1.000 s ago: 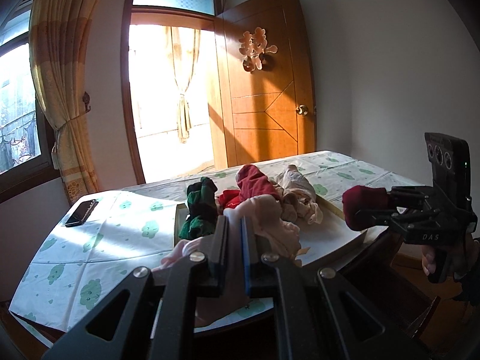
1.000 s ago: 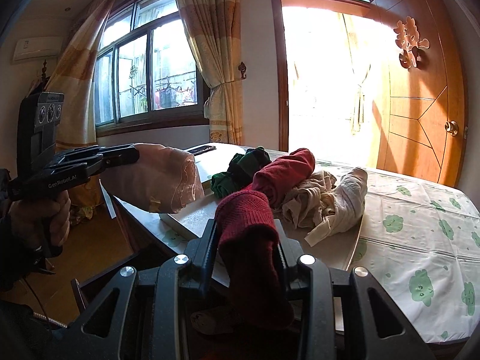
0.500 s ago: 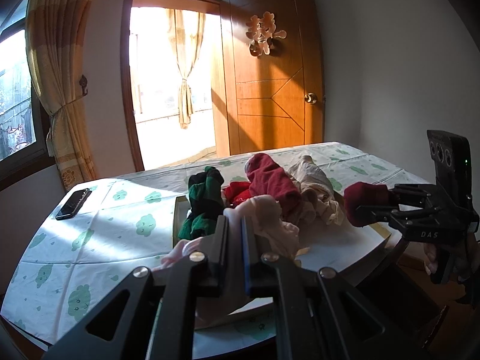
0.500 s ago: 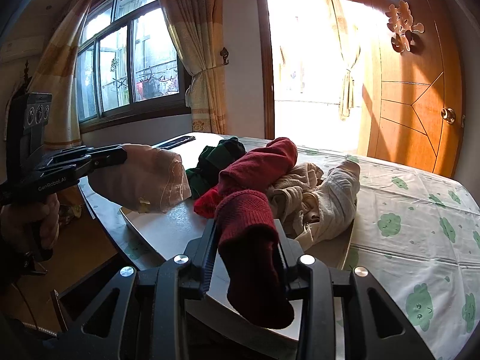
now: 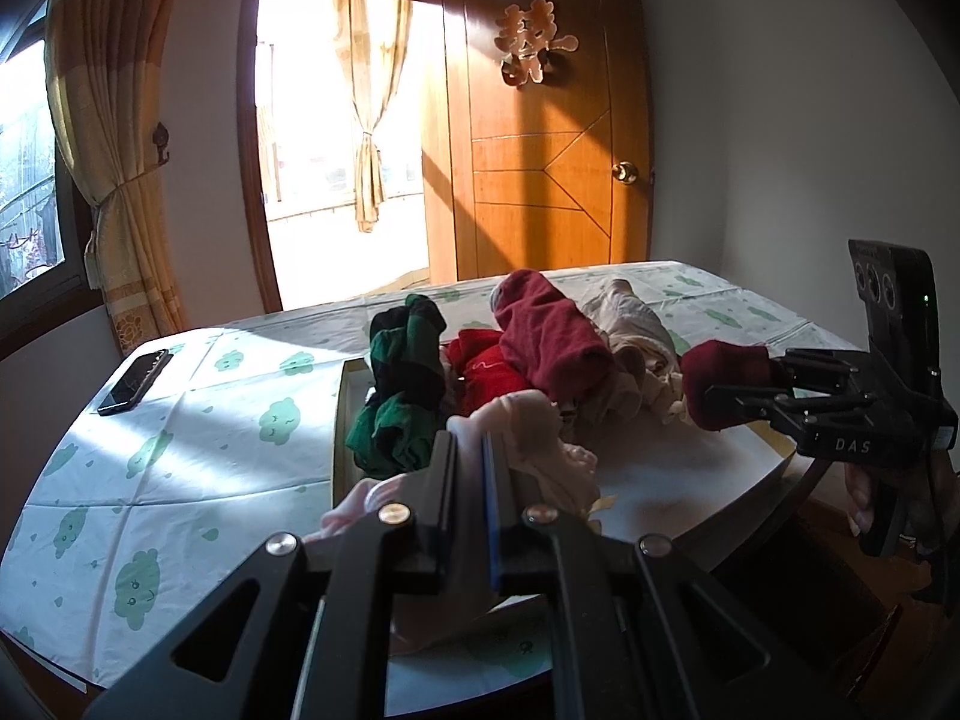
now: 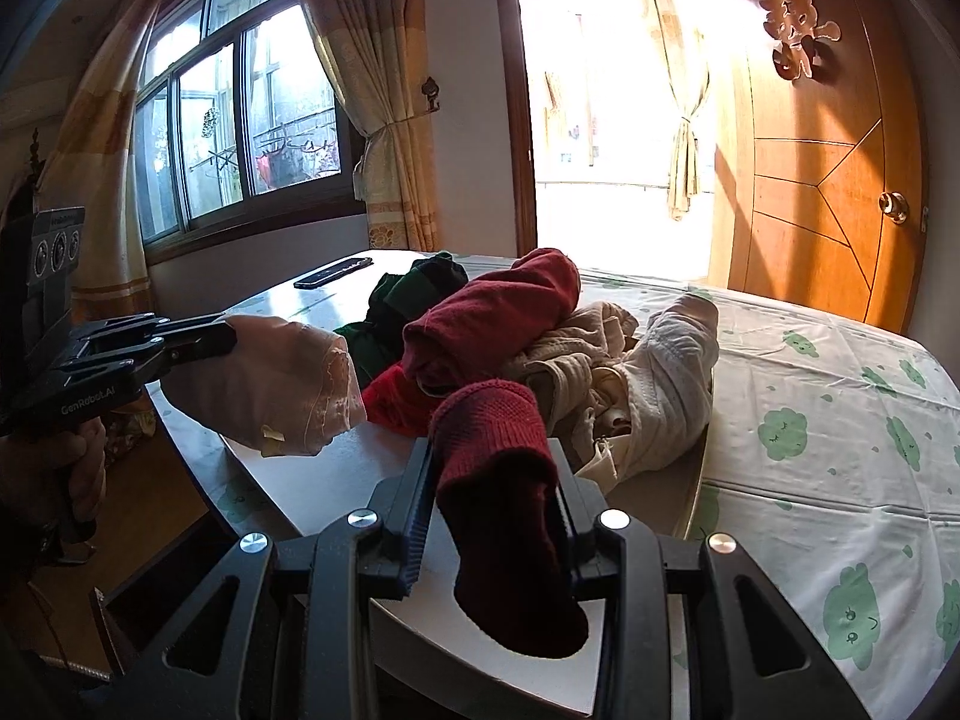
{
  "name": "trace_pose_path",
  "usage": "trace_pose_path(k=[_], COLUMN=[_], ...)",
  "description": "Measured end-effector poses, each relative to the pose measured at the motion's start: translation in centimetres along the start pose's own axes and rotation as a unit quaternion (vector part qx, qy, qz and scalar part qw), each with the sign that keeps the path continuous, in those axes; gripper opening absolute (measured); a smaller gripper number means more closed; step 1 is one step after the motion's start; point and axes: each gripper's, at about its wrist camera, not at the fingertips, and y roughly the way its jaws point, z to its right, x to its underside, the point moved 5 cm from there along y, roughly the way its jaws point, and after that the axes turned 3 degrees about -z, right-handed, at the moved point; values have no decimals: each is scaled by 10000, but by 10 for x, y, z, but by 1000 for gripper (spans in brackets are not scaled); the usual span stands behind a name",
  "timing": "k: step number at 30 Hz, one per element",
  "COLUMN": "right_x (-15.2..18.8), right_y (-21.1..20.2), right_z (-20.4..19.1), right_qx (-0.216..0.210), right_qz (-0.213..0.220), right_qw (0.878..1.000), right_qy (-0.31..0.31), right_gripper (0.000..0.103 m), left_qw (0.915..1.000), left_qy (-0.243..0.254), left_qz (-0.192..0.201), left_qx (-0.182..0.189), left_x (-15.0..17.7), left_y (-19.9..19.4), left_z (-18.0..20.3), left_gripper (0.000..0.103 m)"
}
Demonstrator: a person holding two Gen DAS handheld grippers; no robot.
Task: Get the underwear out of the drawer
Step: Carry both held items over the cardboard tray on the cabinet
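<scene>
Both grippers have come forward over the table edge since the earlier frames, and the pile now sits closer ahead of the jaws.

We hold the left gripper (image 5: 471, 450) with its jaws pressed together on the pale pink underwear (image 6: 282, 384), which bulges out ahead of the fingertips. We hold the right gripper (image 6: 489, 480) with its jaws pinching the dark red underwear (image 6: 504, 480), which hangs below them.

We think the pink piece can slip, because only a thin fold is caught. The hanging red end can drag on the white tray (image 6: 336, 474) and pull free.

To the left of the left jaws lies a phone (image 5: 133, 381) on the table cloth (image 5: 180, 450). Ahead of both jaws the pile of clothes (image 6: 528, 324) fills the tray, so little free place remains for setting down. The drawer (image 6: 162, 594) seems to be the dark opening below the right jaws, at the left.
</scene>
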Motion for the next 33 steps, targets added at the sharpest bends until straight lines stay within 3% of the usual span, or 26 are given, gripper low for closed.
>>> trace_pose_path(k=[33], right_x=[19], right_y=[31], right_z=[16], right_qx=[161], right_qz=[-559], right_qw=[9982], right_qy=[160], right_gripper=[37], left_qw=[9953], left_qy=[-414], left_qz=[-840], left_qx=[253], left_x=[18], left_y=[48], left_z=[-17], left_gripper=[6])
